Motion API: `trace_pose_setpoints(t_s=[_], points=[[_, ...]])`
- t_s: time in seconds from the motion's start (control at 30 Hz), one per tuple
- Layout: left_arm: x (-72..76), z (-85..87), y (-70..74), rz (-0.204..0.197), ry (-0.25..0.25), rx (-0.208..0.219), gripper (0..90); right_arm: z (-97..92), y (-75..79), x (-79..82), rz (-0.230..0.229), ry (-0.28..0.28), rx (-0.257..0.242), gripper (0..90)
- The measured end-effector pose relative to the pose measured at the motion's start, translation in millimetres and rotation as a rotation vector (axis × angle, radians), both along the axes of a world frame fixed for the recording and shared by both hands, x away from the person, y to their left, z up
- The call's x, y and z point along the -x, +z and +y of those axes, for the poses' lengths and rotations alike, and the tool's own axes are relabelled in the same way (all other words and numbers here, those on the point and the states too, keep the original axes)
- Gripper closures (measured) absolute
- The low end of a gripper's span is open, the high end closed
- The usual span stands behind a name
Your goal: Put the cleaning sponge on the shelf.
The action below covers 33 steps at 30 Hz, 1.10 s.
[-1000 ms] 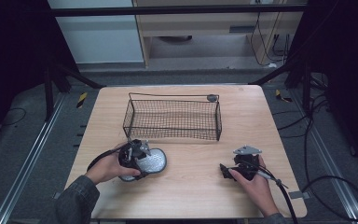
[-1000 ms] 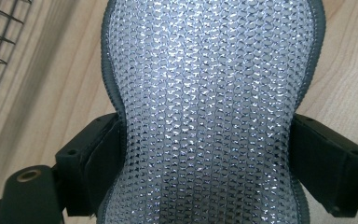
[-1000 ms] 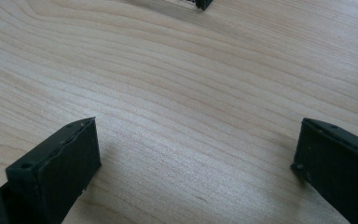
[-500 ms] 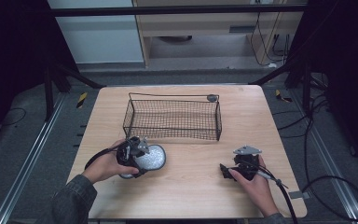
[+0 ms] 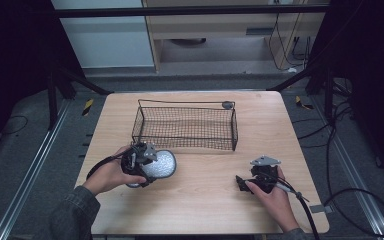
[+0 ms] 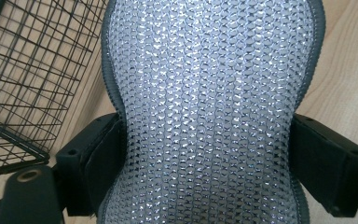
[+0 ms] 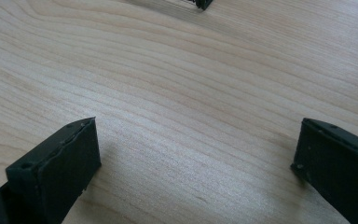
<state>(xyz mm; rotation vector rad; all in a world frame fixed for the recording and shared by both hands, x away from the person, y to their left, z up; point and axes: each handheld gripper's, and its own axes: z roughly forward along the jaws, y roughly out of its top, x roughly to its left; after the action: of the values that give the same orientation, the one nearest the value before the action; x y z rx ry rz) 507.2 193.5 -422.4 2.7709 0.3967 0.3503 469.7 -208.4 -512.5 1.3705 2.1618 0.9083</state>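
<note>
A silver mesh scrubbing pad with a grey edge (image 5: 161, 164) is held just above the table, near the front left corner of the black wire basket (image 5: 185, 125). My left gripper (image 5: 147, 162) is shut on the silver pad (image 6: 205, 112); both black jaws press its sides so that it pinches in at the waist. My right gripper (image 5: 241, 184) rests low over the table at the front right, held by a hand. In the right gripper view its jaws stand wide apart over bare wood, so the right gripper (image 7: 196, 158) is open with nothing between them.
The wire basket stands in the middle of the wooden table (image 5: 205, 200) toward the far side, and its corner (image 6: 14, 93) shows close on the left of the pad. A small dark round thing (image 5: 227, 105) sits at the basket's far right corner. Cables trail from both grippers.
My left gripper has lifted slightly and moved a little toward the basket with the pad in it. The right gripper has stayed where it was.
</note>
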Motion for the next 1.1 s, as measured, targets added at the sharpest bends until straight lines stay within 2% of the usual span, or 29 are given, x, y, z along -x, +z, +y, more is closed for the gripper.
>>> trace_pose_setpoints(t_s=[0.5,0.77,1.1], points=[[0.4,5.2,17.0,-0.032,0.004,0.013,13.6,0.1,0.1,-0.1,0.001,0.001,-0.001,0.5],[-2.2,8.8,26.0,-0.052,0.006,0.001,13.5,0.4,0.2,-0.5,0.004,0.003,-0.001,0.5],[-8.4,4.7,42.8,-0.081,0.005,-0.006,13.5,0.4,-0.1,-0.2,-0.001,0.002,-0.002,0.5]])
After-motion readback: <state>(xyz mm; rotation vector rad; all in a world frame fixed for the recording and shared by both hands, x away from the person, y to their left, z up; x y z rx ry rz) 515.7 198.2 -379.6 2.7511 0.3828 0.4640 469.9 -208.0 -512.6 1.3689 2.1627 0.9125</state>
